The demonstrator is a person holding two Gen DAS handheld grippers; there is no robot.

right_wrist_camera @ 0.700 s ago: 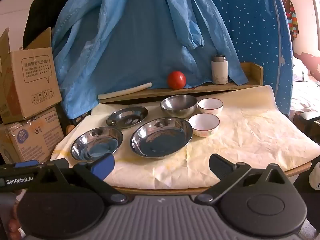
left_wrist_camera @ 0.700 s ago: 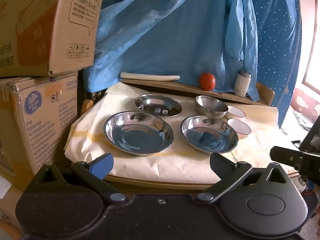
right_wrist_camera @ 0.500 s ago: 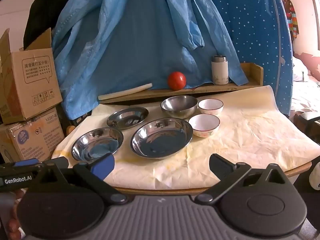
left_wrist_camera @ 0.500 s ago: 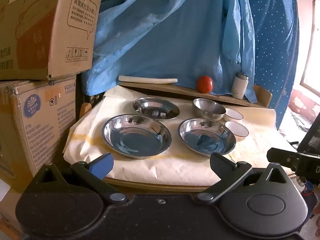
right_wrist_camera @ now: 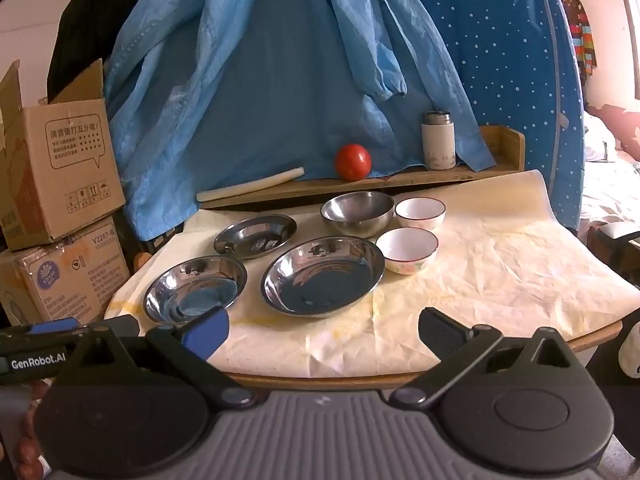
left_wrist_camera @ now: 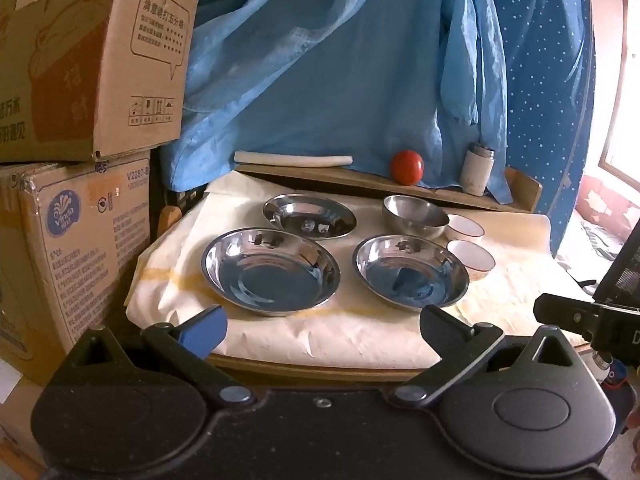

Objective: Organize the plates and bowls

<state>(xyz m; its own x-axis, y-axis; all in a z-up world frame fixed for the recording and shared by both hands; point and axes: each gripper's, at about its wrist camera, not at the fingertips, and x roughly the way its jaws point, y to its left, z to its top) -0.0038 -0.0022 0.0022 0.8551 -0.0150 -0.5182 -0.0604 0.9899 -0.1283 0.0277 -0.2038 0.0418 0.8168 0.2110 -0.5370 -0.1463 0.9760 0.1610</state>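
On the paper-covered table (right_wrist_camera: 500, 276) lie three steel plates: a near-left one (left_wrist_camera: 270, 270) (right_wrist_camera: 195, 287), a near-middle one (left_wrist_camera: 410, 269) (right_wrist_camera: 323, 274) and a smaller far one (left_wrist_camera: 309, 215) (right_wrist_camera: 255, 235). Behind them stands a steel bowl (left_wrist_camera: 414, 215) (right_wrist_camera: 357, 213). Two white bowls sit to its right, one far (right_wrist_camera: 420, 212) (left_wrist_camera: 466, 227) and one near (right_wrist_camera: 407, 249) (left_wrist_camera: 471, 258). My left gripper (left_wrist_camera: 322, 322) hangs open before the table's front edge, empty. My right gripper (right_wrist_camera: 323, 326) is open and empty too, also short of the plates.
A red tomato (right_wrist_camera: 353, 161), a white flask (right_wrist_camera: 438, 140) and a white roll (right_wrist_camera: 250, 189) rest on a wooden shelf (right_wrist_camera: 400, 178) at the back. Blue cloth (right_wrist_camera: 280, 80) hangs behind. Stacked cardboard boxes (left_wrist_camera: 72, 120) stand at the left. The table's right half is bare paper.
In the left wrist view the dishes have shifted slightly left and down. The right wrist view is almost unchanged. Both grippers stay open.
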